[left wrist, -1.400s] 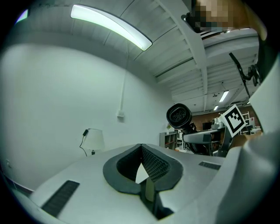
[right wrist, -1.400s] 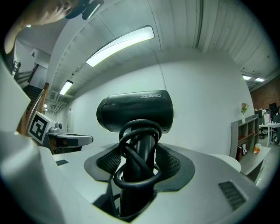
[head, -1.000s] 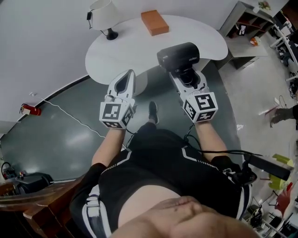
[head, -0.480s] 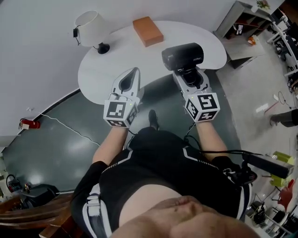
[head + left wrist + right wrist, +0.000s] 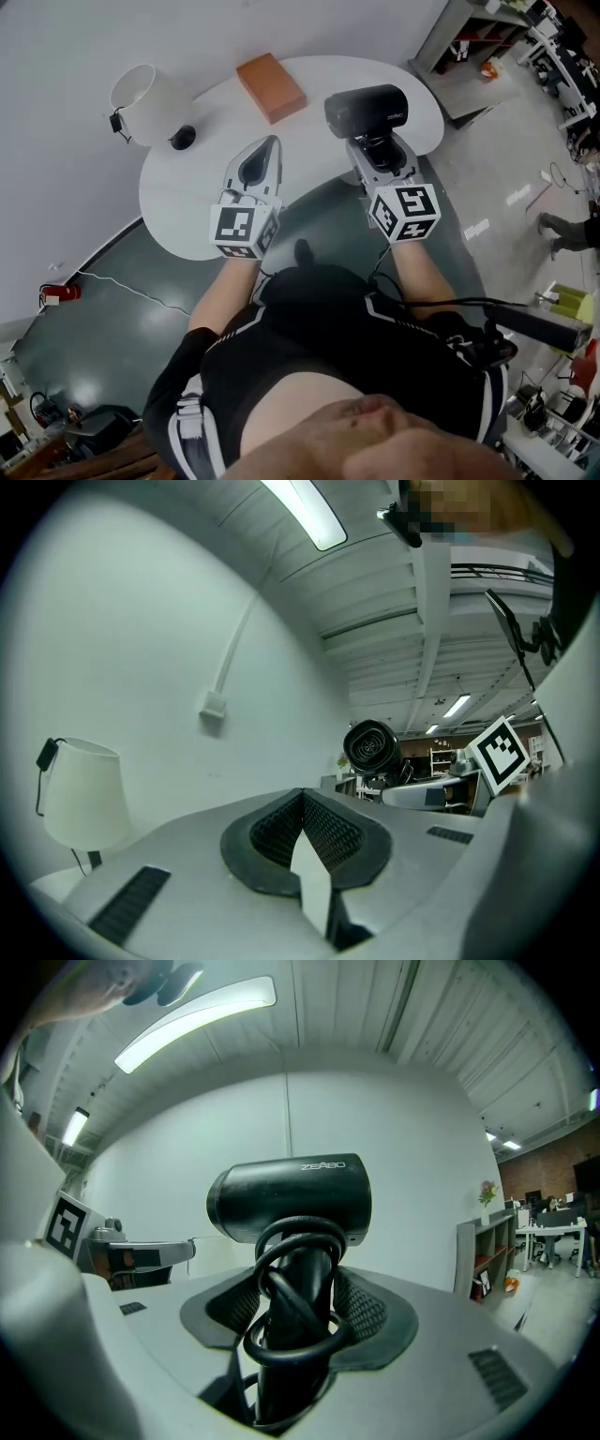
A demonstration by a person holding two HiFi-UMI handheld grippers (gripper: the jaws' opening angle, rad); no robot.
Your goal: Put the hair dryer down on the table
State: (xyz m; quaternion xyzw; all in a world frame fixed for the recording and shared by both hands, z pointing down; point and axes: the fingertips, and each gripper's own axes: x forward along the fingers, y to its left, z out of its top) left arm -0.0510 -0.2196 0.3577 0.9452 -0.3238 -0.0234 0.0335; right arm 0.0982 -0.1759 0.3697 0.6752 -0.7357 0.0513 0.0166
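A black hair dryer (image 5: 366, 111) stands upright in my right gripper (image 5: 377, 150), which is shut on its handle. Its black cord is coiled round that handle (image 5: 292, 1307), and the barrel (image 5: 291, 1199) points sideways. The dryer hangs above the near right edge of the round white table (image 5: 187, 202). My left gripper (image 5: 265, 150) is to its left over the table's near edge, shut and empty, with its pads (image 5: 323, 832) meeting at the tip. From the left gripper view the hair dryer (image 5: 371, 747) shows on the right.
A white lamp (image 5: 145, 94) stands at the table's far left, also seen in the left gripper view (image 5: 82, 794). An orange-brown box (image 5: 271, 86) lies at the table's back middle. Grey shelving (image 5: 469, 37) stands to the right. A dark floor lies beneath me.
Both grippers have advanced toward the table and now reach over its near edge. The hair dryer stays gripped. Lamp and box have slid left and nearer in the head view.
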